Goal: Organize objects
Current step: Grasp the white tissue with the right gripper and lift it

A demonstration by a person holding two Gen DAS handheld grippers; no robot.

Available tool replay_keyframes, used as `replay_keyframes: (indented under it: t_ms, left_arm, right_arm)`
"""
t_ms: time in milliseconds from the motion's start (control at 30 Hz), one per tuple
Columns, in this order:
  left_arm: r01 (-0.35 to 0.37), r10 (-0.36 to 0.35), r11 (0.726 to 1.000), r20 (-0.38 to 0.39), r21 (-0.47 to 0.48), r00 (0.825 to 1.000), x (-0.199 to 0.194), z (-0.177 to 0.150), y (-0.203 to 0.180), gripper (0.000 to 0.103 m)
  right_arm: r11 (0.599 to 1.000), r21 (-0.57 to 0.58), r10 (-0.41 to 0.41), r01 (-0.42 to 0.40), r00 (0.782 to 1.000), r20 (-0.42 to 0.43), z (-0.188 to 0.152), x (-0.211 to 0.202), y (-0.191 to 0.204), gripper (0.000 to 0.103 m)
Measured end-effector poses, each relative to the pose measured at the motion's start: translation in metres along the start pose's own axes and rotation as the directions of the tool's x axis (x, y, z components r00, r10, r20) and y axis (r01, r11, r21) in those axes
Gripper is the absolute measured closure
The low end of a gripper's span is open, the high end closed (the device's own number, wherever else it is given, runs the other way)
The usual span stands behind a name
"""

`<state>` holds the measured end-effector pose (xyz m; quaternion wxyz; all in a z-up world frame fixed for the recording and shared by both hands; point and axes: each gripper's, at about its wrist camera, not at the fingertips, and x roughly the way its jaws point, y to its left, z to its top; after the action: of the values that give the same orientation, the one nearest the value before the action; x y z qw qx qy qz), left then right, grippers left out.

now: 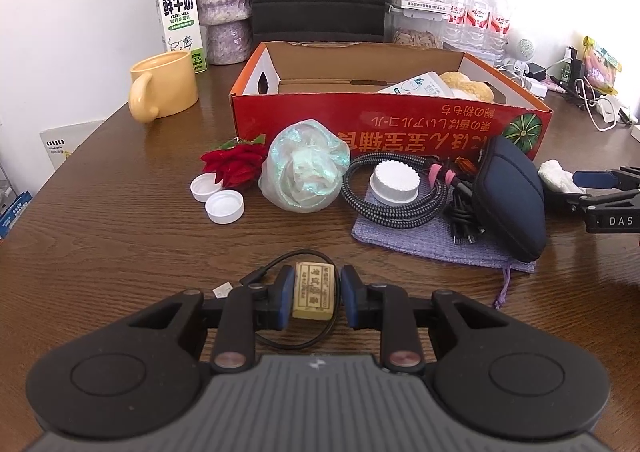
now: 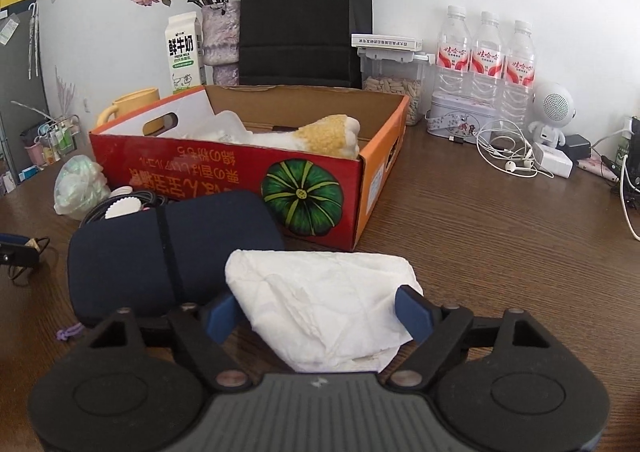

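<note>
Two hand-held grippers are working this desk (image 1: pixel 120 236) at once, so going left to right. Over on the far left a yellow mug (image 1: pixel 164 84) and a milk carton (image 1: pixel 180 16) are standing, not really part of the mess. Then two white caps (image 1: pixel 218 198), a red fake flower (image 1: pixel 236 164) and a crumpled iridescent bag (image 1: pixel 304 168) are sitting just in front of the red pumpkin box (image 1: pixel 392 120).

The left hand-held gripper (image 1: pixel 314 294) is straddling a small tan block with printed characters (image 1: pixel 314 290), which is lying on a thin black cable loop (image 1: pixel 296 336). The block's long axis is running straight away from the camera, in line with the fingers. The blue pads (image 1: pixel 286 292) are looking close to its sides, but I can't tell if they're actually squeezing it yet.

Right of that, a braided cable coil (image 1: pixel 384 192) with a white lid (image 1: pixel 394 182) inside it is resting on a purple pouch (image 1: pixel 432 236), next to a navy zip case (image 1: pixel 512 196).

The right hand-held gripper (image 2: pixel 320 316) is spread wide around a crumpled white tissue (image 2: pixel 320 292), not clamped. The box's open top (image 2: pixel 304 108) is lying straight ahead and slightly left of it, past the case, so I'd guess both loads are going forward into it.
</note>
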<state>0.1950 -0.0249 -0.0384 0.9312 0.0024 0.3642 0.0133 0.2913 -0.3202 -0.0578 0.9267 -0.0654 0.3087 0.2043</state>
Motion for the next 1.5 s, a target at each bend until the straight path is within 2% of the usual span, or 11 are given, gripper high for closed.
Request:
replay_keyframes:
  t_ms: [100, 200, 300, 500, 600, 767, 833, 933, 1200, 1433, 1500]
  left_arm:
    - [0.008, -0.008, 1.000, 0.003, -0.002, 1.000, -0.003, -0.001, 0.001, 0.077]
    - [0.013, -0.013, 1.000, 0.004, -0.007, 1.000, -0.006, -0.003, 0.004, 0.077]
    - [0.018, -0.018, 1.000, 0.008, -0.011, 1.000, -0.009, -0.004, 0.007, 0.077]
    - [0.028, -0.028, 1.000, 0.017, -0.010, 0.999, -0.015, -0.007, 0.009, 0.077]
    - [0.034, -0.034, 0.999, 0.018, -0.011, 0.999, -0.017, -0.008, 0.010, 0.077]
    - [0.041, -0.041, 0.999, 0.023, -0.008, 0.999, -0.020, -0.011, 0.011, 0.077]
    - [0.041, -0.041, 0.999, 0.026, -0.008, 0.999, -0.022, -0.012, 0.012, 0.077]
    - [0.040, -0.040, 0.999, 0.027, -0.007, 0.999, -0.022, -0.012, 0.011, 0.077]
    - [0.039, -0.039, 0.999, 0.021, -0.004, 0.999, -0.023, -0.013, 0.009, 0.077]
    - [0.041, -0.041, 0.999, 0.013, -0.005, 0.999, -0.021, -0.014, 0.008, 0.077]
    - [0.045, -0.045, 0.999, 0.014, -0.007, 0.999, -0.021, -0.015, 0.008, 0.077]
  right_arm:
    - [1.000, -0.005, -0.002, 0.002, 1.000, 0.011, -0.003, -0.007, 0.008, 0.047]
    - [0.999, -0.003, -0.036, 0.036, 0.999, 0.012, -0.007, -0.013, 0.016, 0.054]
    - [0.997, -0.009, -0.082, 0.083, 0.996, 0.024, -0.014, -0.024, 0.026, 0.072]
    - [0.995, -0.040, -0.088, 0.089, 0.996, 0.035, -0.028, -0.050, 0.058, 0.078]
    - [0.996, -0.053, -0.066, 0.067, 0.997, 0.030, -0.031, -0.056, 0.076, 0.071]
    - [0.999, -0.031, -0.017, 0.019, 0.999, 0.050, -0.034, -0.071, 0.083, 0.026]
    - [0.999, -0.032, -0.011, 0.013, 0.999, 0.052, -0.035, -0.075, 0.080, 0.000]
    - [0.999, -0.029, -0.031, 0.032, 0.999, 0.038, -0.033, -0.075, 0.073, 0.000]
    - [0.996, -0.029, 0.083, -0.086, 0.992, -0.098, -0.023, -0.037, 0.061, 0.000]
    - [0.997, -0.052, 0.062, -0.065, 0.997, -0.056, -0.032, -0.038, 0.069, 0.000]
    - [0.997, -0.052, 0.058, -0.060, 0.997, -0.050, -0.033, -0.041, 0.072, 0.007]
